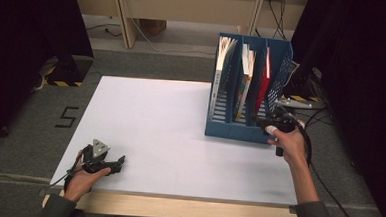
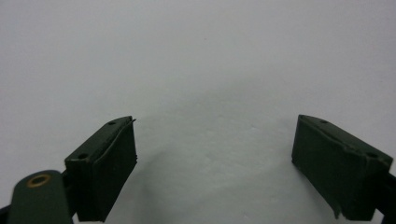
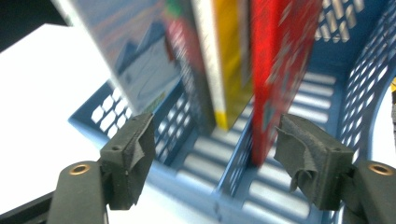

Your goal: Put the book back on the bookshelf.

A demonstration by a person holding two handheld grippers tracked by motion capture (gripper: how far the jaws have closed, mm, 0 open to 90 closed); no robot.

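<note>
Books stand in a blue slotted file rack (image 1: 240, 126), upper right of the high view, right tool (image 1: 274, 124) beside it. Right gripper view adds a red book (image 3: 280, 70), jaws apart, empty. Left tool (image 2: 215, 163): apart above bare table (image 2: 196, 56).

A blue, slot-patterned file rack (image 1: 230, 125) holds a red book (image 1: 265, 82) and a yellow-edged one (image 3: 229, 60). The table (image 1: 154, 131) is white.
</note>
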